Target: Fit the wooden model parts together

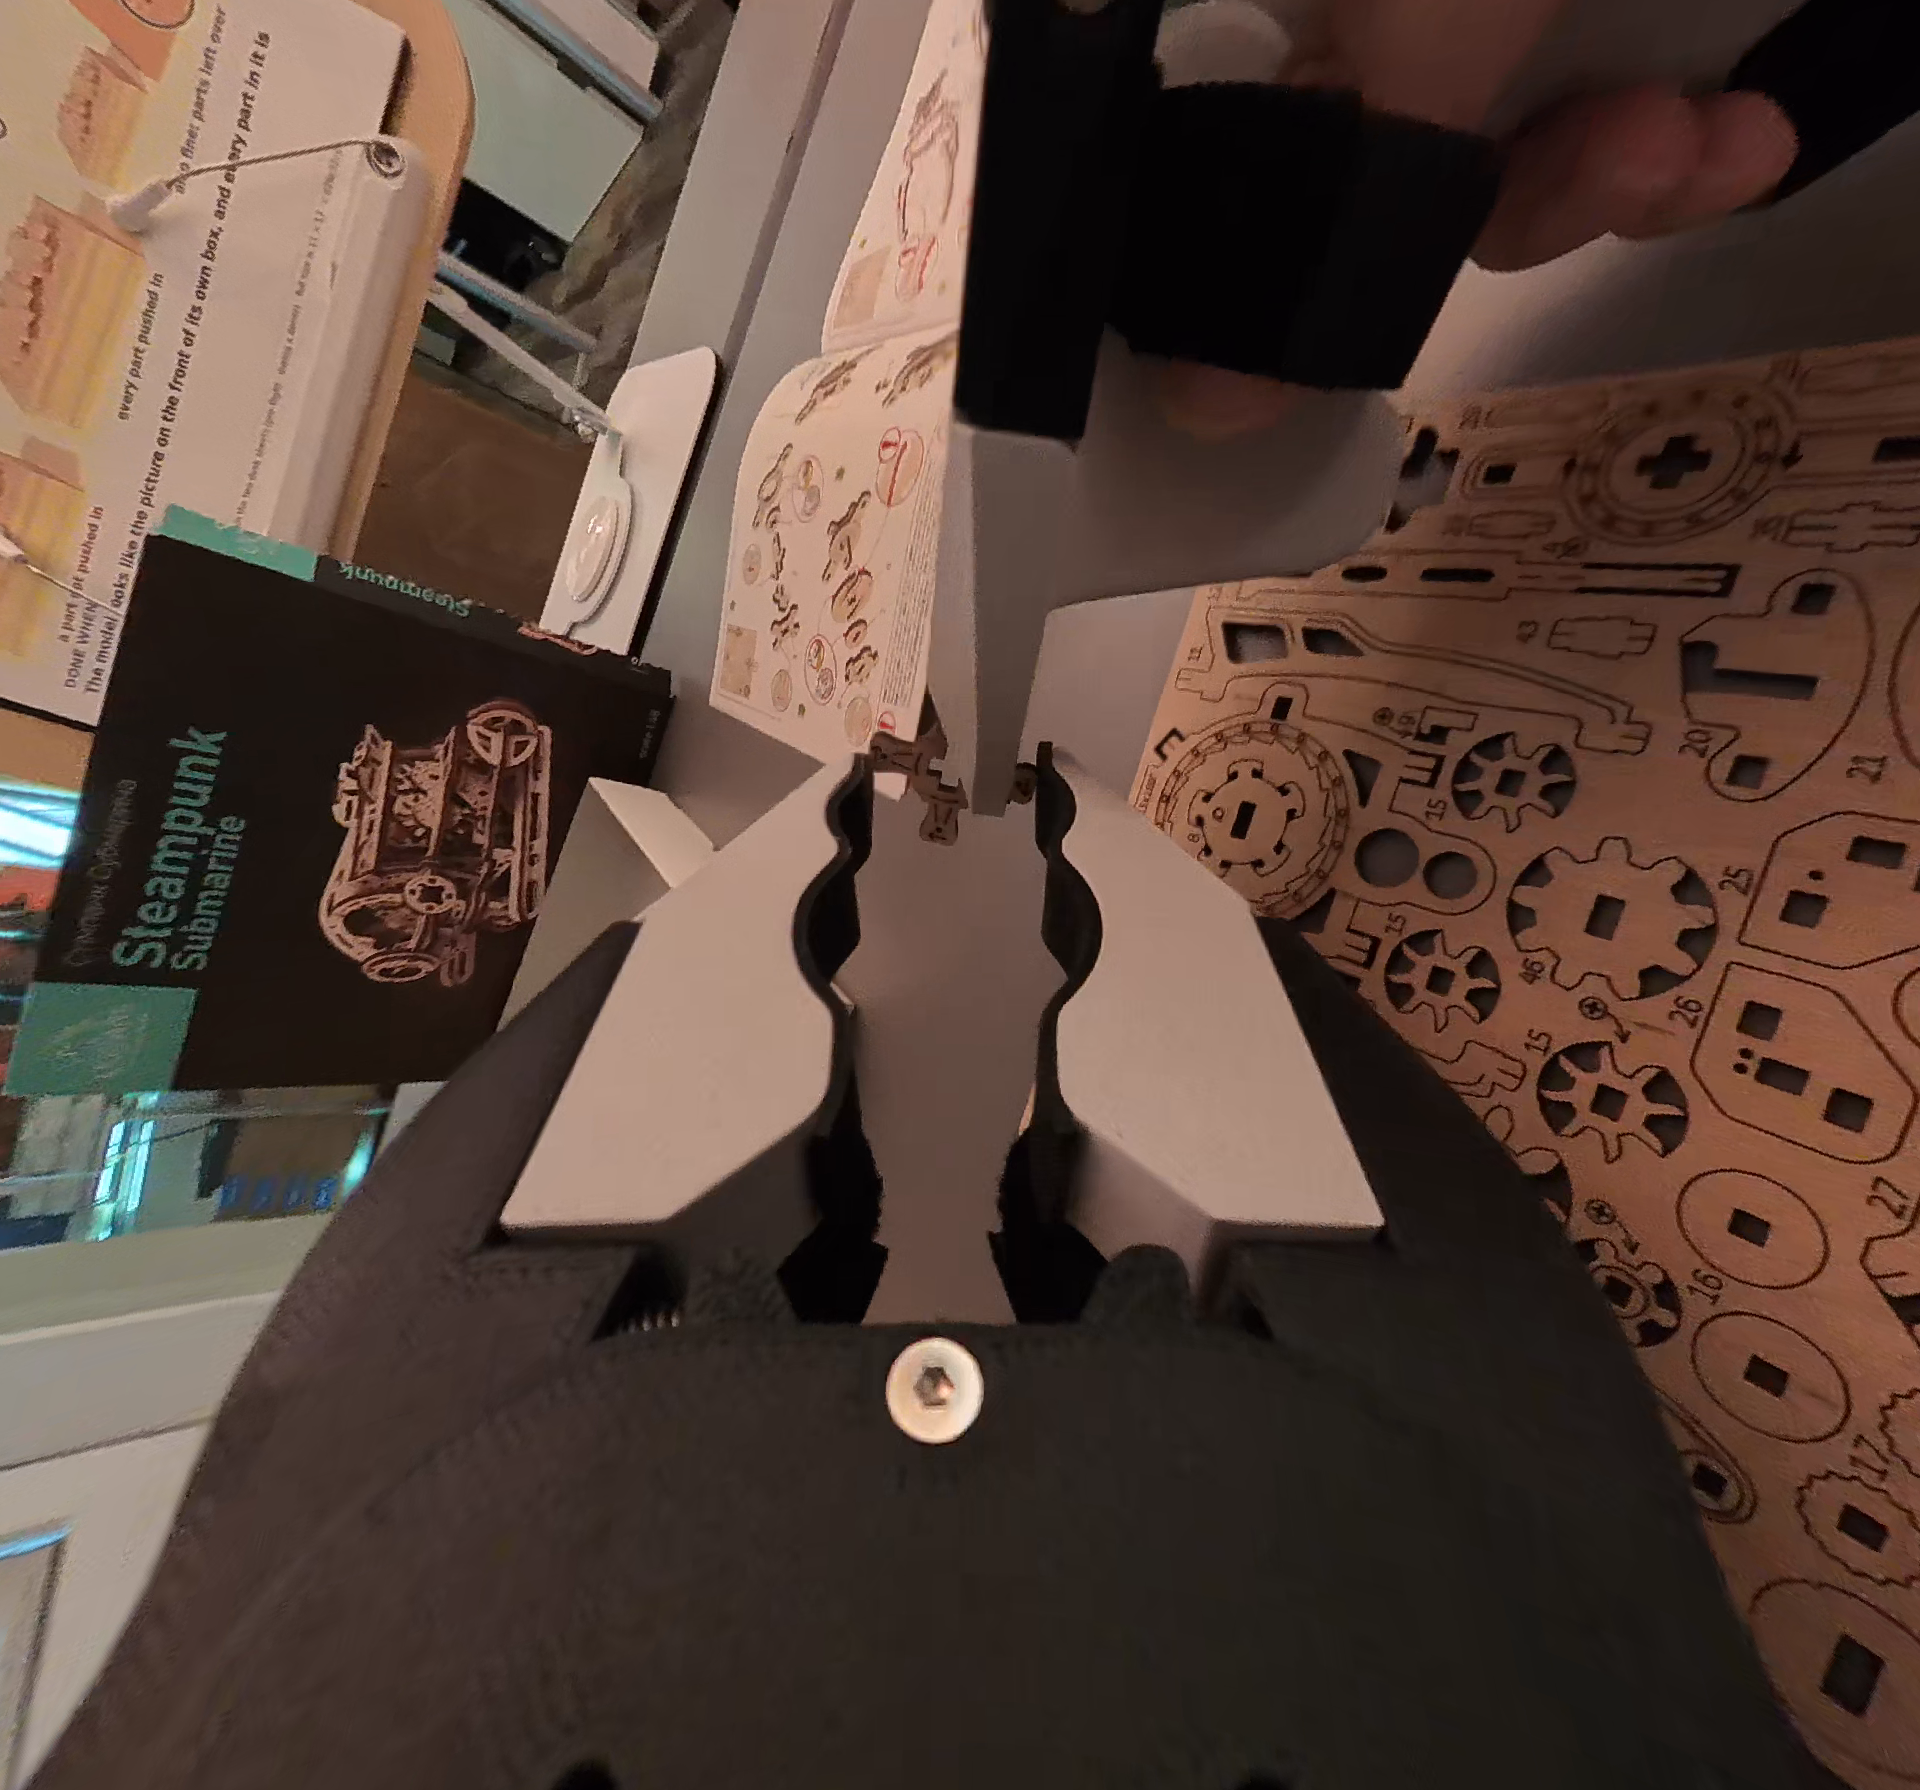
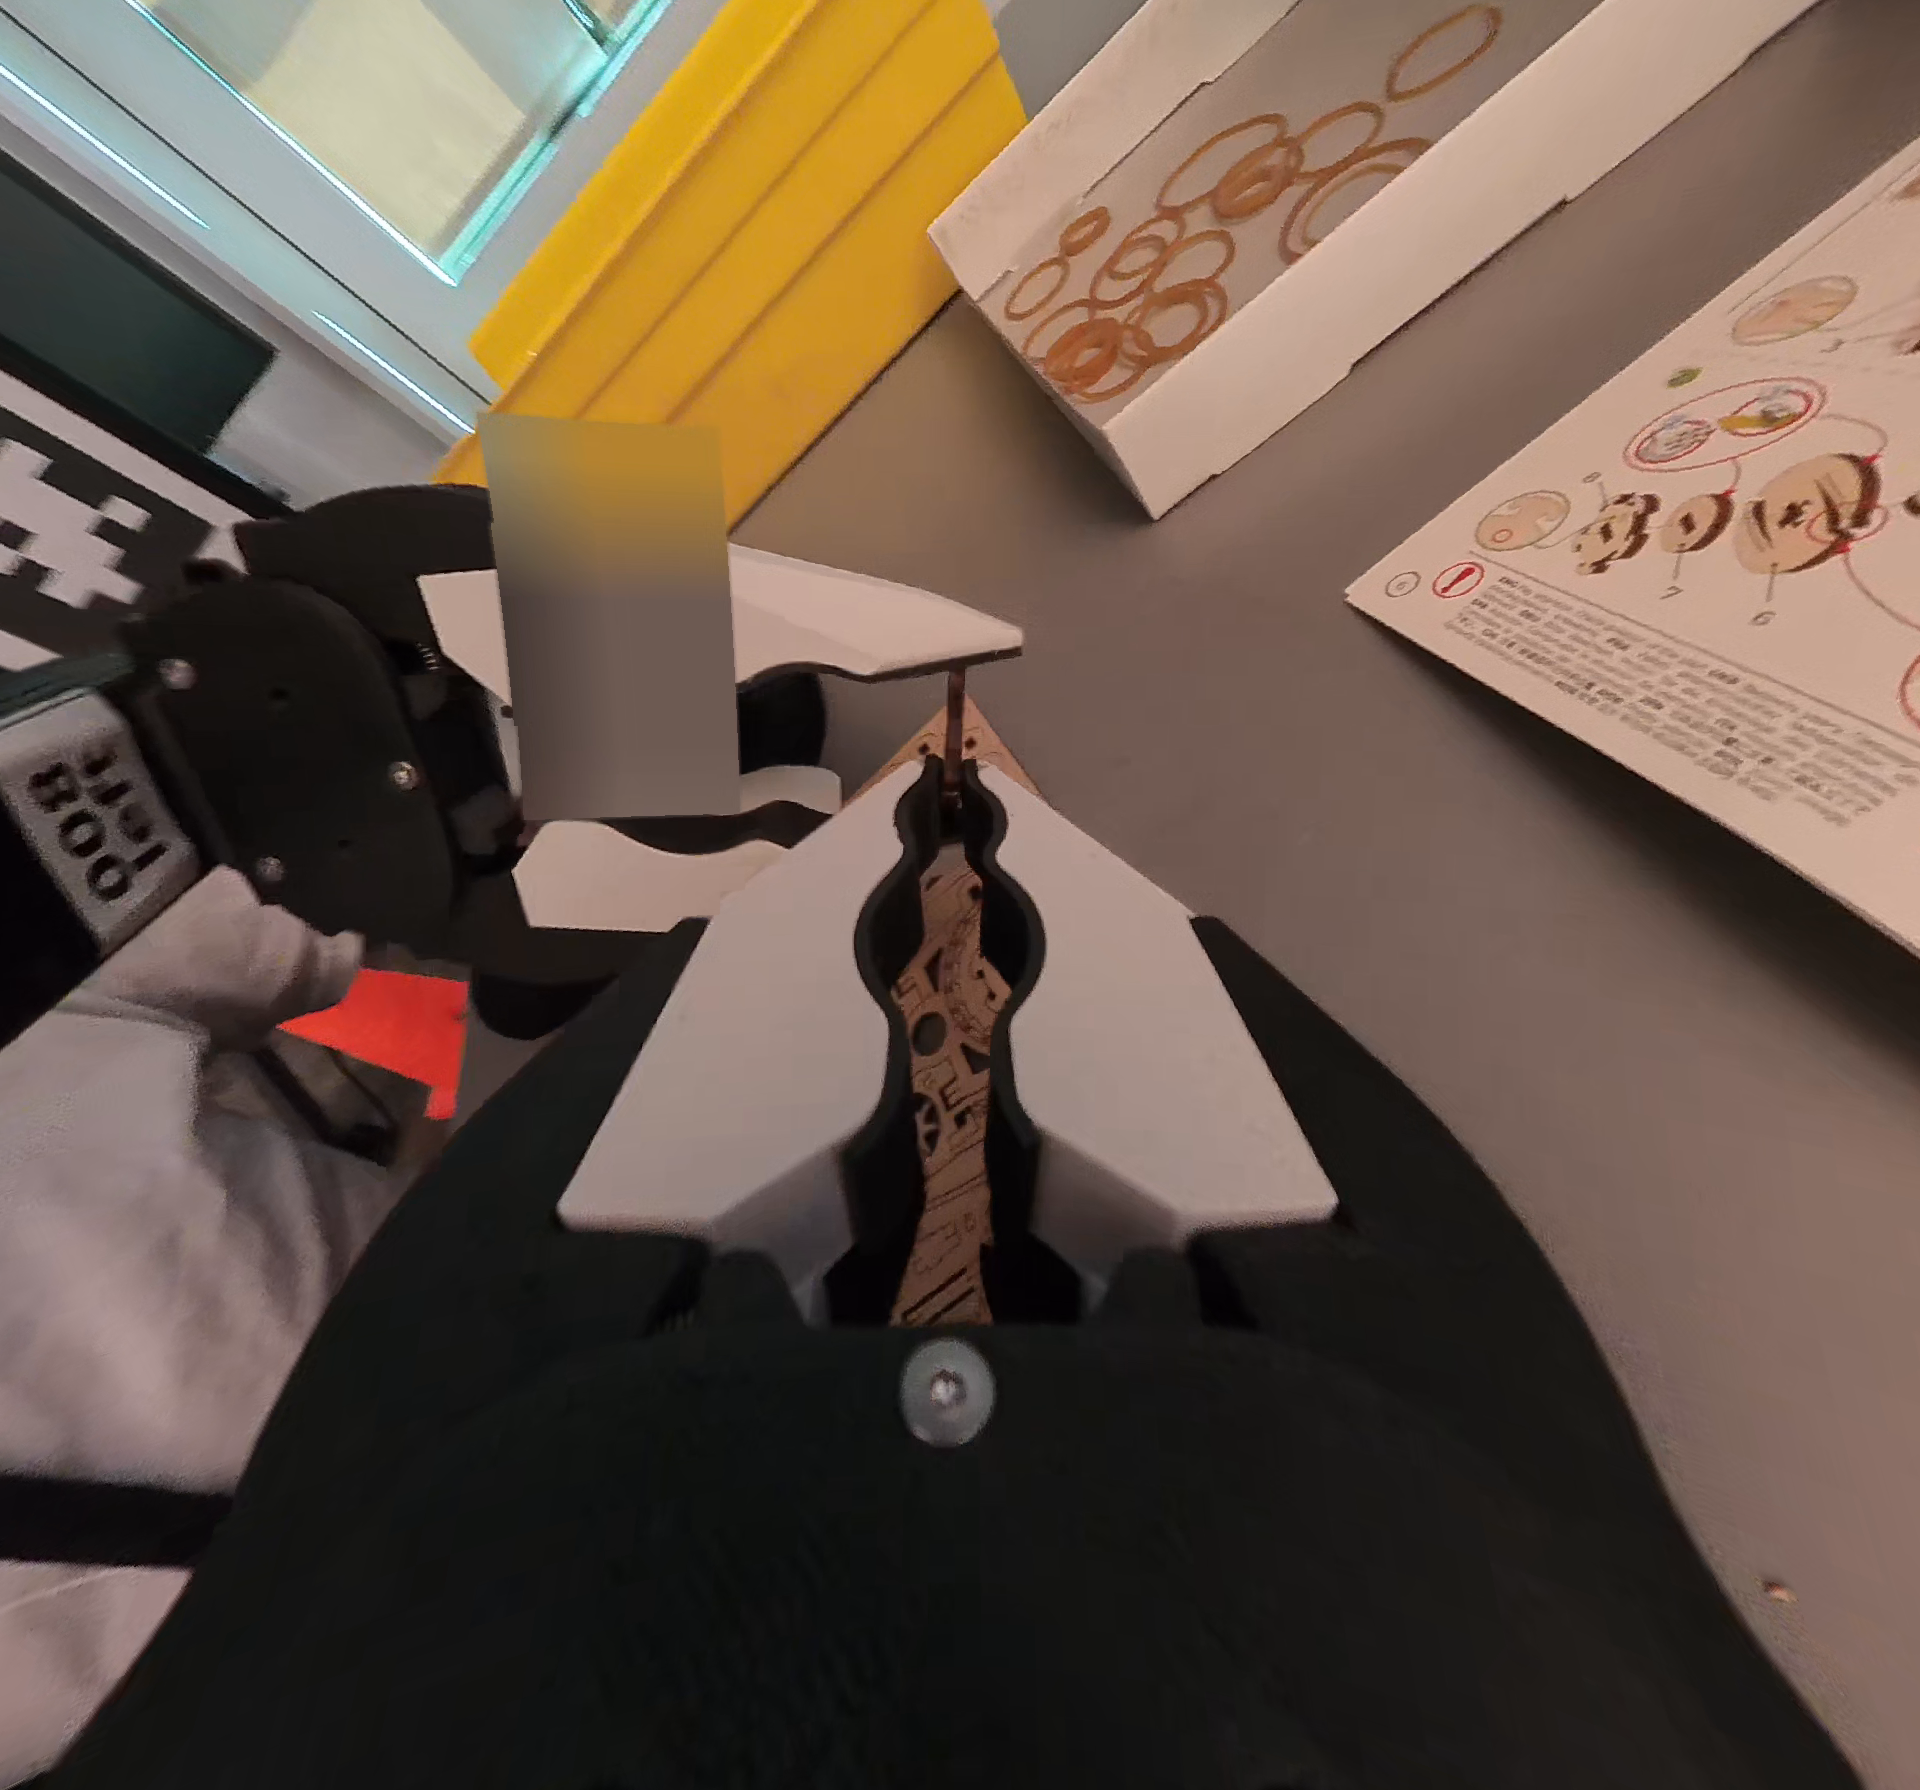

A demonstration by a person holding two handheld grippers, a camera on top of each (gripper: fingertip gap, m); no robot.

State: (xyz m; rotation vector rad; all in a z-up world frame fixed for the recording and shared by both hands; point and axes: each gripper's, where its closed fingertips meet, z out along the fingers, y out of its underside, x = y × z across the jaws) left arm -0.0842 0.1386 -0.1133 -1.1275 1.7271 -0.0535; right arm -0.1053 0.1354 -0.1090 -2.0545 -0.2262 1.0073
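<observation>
A small dark wooden part (image 1: pixel 928 784) sits crosswise between the tips of my left gripper (image 1: pixel 953 779), which is closed down onto its two ends. My right gripper (image 2: pixel 945 790) is shut on the same thin part (image 2: pixel 954 712) at its middle. In the left wrist view the right gripper's white fingers (image 1: pixel 987 660) come down from above onto the part. In the right wrist view the left gripper's upper finger (image 2: pixel 883 639) touches the part's top. I cannot tell if it is one piece or two. The laser-cut wooden sheet (image 1: pixel 1558 909) lies just to the right.
The open instruction booklet (image 1: pixel 831 545) lies on the grey table (image 2: pixel 1299 909). A black model box (image 1: pixel 312 805) stands at the left. A white box of rubber bands (image 2: pixel 1247 234) and a yellow bin (image 2: pixel 779 213) are farther back. A hand (image 1: pixel 1558 78) holds the right gripper. Left and right tips are no more than a few centimetres apart.
</observation>
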